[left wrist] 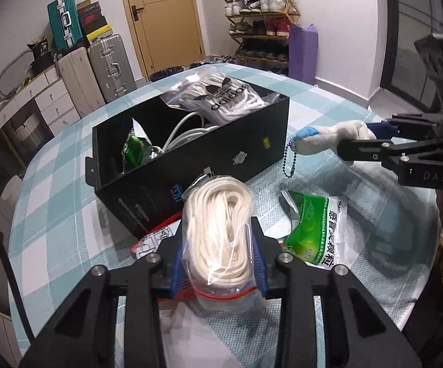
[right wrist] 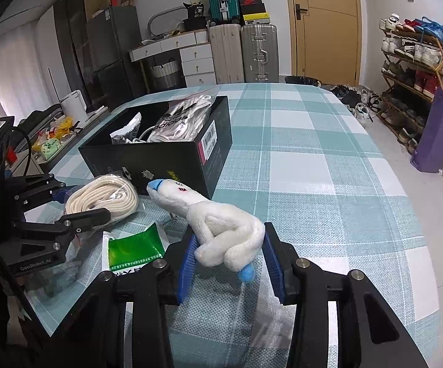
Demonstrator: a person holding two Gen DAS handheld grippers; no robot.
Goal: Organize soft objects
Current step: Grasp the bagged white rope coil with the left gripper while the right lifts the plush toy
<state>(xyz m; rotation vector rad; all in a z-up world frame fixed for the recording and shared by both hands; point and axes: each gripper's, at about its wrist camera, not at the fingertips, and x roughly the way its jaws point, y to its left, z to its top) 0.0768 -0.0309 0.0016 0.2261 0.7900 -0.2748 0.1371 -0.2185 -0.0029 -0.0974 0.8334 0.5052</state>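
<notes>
Left tool (left wrist: 218, 263) of mine squeezes the rope bag (left wrist: 218, 230) just in front of the box (left wrist: 209, 156). Right tool (right wrist: 229, 263) grips the plush (right wrist: 221, 230) above the counter (right wrist: 313, 168), near the box.

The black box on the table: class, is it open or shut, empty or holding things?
Open and partly filled: the black box has no lid on top, and a bagged Adidas item and white cable show inside.
</notes>
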